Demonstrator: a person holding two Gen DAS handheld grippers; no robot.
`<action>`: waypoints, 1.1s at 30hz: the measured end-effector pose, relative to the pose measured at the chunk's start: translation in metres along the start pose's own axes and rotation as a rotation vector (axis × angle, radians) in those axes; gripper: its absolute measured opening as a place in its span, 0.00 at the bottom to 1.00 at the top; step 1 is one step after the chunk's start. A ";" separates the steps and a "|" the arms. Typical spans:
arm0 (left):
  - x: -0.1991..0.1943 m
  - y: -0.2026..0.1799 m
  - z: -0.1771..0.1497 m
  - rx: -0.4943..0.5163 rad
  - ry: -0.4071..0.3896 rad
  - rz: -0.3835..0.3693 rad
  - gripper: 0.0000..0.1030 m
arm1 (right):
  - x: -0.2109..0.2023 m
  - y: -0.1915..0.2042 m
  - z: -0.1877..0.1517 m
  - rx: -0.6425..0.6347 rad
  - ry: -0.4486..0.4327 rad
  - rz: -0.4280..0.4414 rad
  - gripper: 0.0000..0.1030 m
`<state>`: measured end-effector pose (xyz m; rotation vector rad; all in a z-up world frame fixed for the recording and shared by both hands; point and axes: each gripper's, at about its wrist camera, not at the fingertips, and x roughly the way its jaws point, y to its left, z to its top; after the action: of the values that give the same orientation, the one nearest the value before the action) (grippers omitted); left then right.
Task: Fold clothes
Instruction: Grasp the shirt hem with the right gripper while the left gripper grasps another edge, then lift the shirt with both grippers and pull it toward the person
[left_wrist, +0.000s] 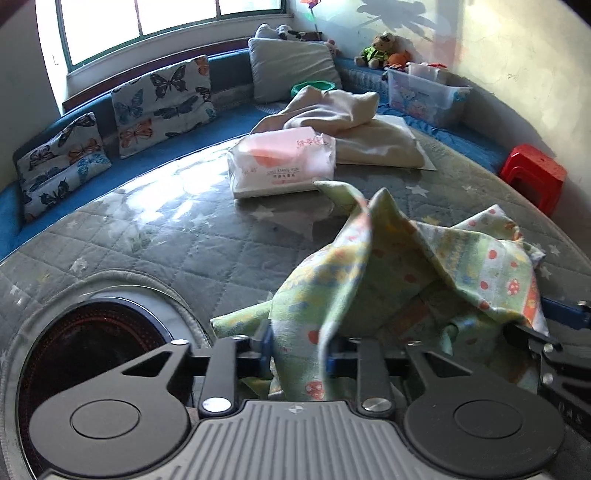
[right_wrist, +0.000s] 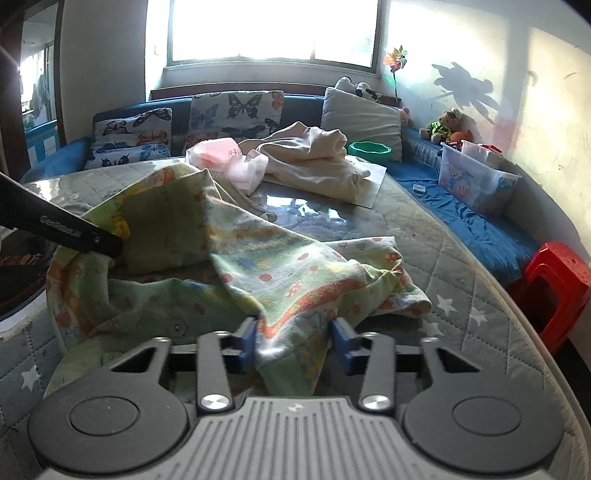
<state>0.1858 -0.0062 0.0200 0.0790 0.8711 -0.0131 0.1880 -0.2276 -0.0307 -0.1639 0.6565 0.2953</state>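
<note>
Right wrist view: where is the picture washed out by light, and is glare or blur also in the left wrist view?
Right wrist view: the window is blown out white, and glare lies on the grey quilted star-print mat. Left wrist view: sunlight glares on the same mat; the green patterned cloth looks slightly smeared near the lens; fisheye bends both views' edges.

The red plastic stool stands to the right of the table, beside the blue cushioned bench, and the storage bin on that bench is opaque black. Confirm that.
Not quite. The stool and bench are as stated, but the storage bin is clear plastic with cartoon bear pictures, as the right wrist view shows.
</note>
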 end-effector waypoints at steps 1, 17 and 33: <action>-0.003 0.001 -0.001 0.002 -0.003 -0.008 0.20 | -0.001 -0.001 0.000 0.004 -0.002 0.001 0.27; -0.058 0.040 -0.054 -0.022 -0.011 -0.049 0.14 | -0.079 -0.029 -0.024 0.111 -0.083 -0.004 0.07; -0.121 0.066 -0.147 -0.074 0.012 -0.151 0.06 | -0.138 -0.019 -0.067 0.049 0.041 0.101 0.10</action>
<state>-0.0020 0.0679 0.0223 -0.0564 0.8873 -0.1219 0.0519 -0.2922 0.0041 -0.0901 0.7138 0.3737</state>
